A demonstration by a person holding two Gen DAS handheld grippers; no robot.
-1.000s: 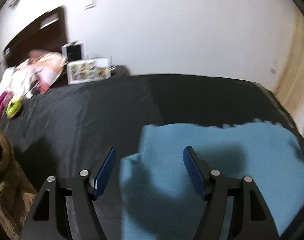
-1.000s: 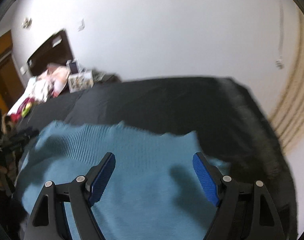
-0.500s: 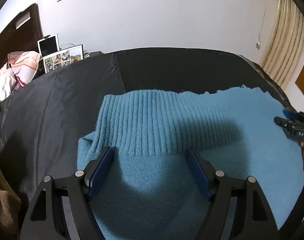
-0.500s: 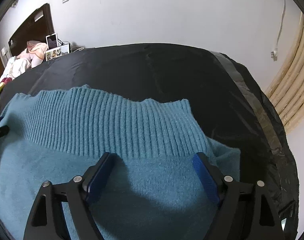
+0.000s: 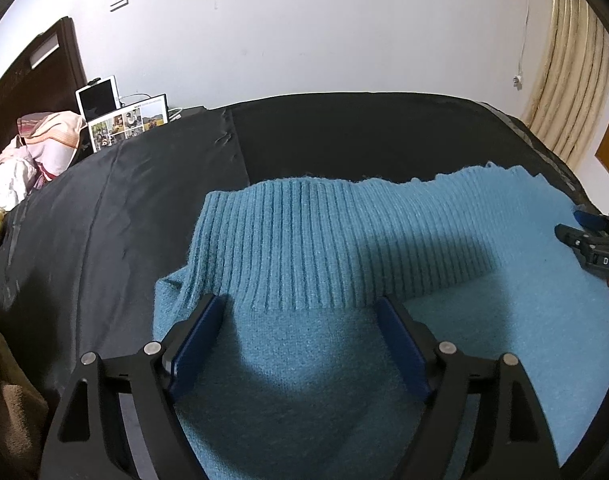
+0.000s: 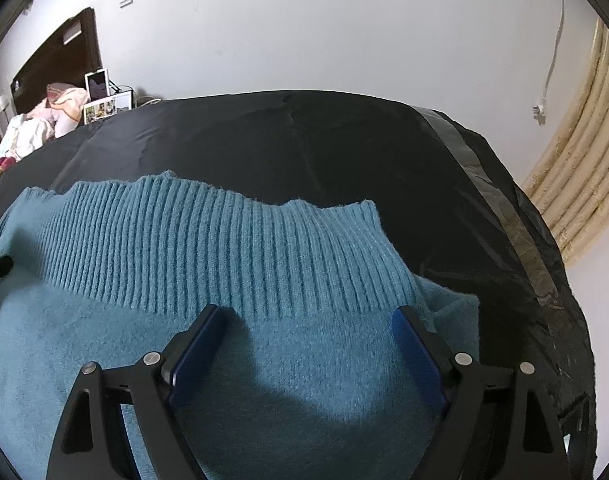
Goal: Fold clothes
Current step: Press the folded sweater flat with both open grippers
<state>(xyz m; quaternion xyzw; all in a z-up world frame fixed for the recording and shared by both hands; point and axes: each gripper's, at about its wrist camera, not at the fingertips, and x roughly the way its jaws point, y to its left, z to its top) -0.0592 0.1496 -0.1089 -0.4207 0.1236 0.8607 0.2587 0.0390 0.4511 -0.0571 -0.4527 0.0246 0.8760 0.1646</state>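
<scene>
A blue knitted sweater (image 5: 324, 248) lies spread on a black-covered bed (image 5: 144, 208), its ribbed hem band towards the far side. My left gripper (image 5: 300, 308) is open, low over the sweater near its left edge, the fingertips just at the ribbed band. My right gripper (image 6: 308, 320) is open over the sweater (image 6: 208, 248) near its right edge, fingertips also at the band. The right gripper's tip shows at the right edge of the left wrist view (image 5: 592, 236). Neither holds cloth.
A pile of pink and white clothes (image 5: 36, 152), a tablet and a photo frame (image 5: 124, 120) stand at the far left by a dark headboard. Brown fuzzy fabric (image 5: 4, 400) lies at the near left. Beige curtains (image 6: 584, 184) hang on the right. White wall behind.
Both grippers have come down and forward over the sweater, from above it to right at its ribbed band. They stayed open. Little movement in the last half second.
</scene>
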